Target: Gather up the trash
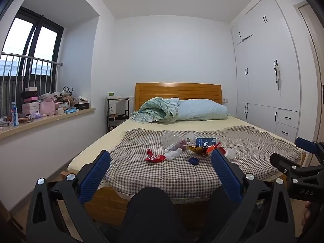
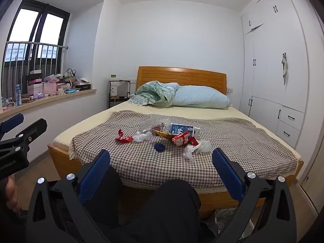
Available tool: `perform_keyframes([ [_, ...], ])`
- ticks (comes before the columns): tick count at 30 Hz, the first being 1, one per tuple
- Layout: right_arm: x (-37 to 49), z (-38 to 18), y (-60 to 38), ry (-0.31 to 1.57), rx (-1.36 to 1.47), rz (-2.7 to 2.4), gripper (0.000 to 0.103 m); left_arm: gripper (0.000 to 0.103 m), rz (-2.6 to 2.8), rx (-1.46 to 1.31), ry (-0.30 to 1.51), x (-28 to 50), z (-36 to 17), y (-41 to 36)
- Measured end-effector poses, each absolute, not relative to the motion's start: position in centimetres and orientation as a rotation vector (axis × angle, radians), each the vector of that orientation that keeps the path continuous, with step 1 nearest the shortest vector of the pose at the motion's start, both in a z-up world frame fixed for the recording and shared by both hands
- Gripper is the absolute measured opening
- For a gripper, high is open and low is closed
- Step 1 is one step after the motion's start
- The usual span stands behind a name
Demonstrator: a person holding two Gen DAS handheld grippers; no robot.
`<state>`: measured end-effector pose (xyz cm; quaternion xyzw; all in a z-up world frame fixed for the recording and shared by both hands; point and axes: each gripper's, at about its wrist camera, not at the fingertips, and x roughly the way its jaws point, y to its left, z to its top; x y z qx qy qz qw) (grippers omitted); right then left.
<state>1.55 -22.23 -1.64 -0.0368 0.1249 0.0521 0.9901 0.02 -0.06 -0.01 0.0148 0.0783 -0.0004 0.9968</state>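
Observation:
Trash lies on the checkered cloth (image 1: 162, 174) on the bed: a red wrapper (image 1: 154, 157) (image 2: 123, 138), crumpled white plastic (image 1: 173, 153) (image 2: 142, 136), a blue cap (image 1: 193, 161) (image 2: 159, 147), a blue-white wipes pack (image 1: 206, 142) (image 2: 183, 130), a red-orange snack bag (image 1: 212, 149) (image 2: 181, 139), clear plastic (image 1: 169, 138) (image 2: 147, 123) and white tissue (image 2: 202, 146). My left gripper (image 1: 161, 160) is open and empty, short of the bed's foot. My right gripper (image 2: 161, 158) is open and empty, also short of the bed. Each gripper shows at the edge of the other's view.
A pillow (image 1: 202, 110) and a green blanket (image 1: 160, 109) lie at the wooden headboard (image 1: 178, 91). A cluttered window ledge (image 1: 46, 117) runs along the left wall. White wardrobes (image 1: 273, 70) stand on the right. A black shelf (image 1: 117, 111) stands beside the bed. My dark-clad knees (image 2: 176, 198) are below.

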Motion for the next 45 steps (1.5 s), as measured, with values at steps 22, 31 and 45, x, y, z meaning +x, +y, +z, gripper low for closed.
perform_keyframes([
  [22, 1.4, -1.5, -22.1, 0.242, -0.069, 0.104, 0.097, 0.096, 0.019, 0.024, 0.137, -0.2, -0.4, -0.6],
  [31, 1.4, -1.5, -22.0, 0.245, -0.069, 0.114, 0.097, 0.096, 0.014, 0.029, 0.130, -0.5, -0.4, -0.8],
  [45, 1.2, -1.3, -22.2, 0.234, -0.063, 0.115, 0.097, 0.096, 0.011, 0.024, 0.126, -0.7, 0.0, -0.5],
])
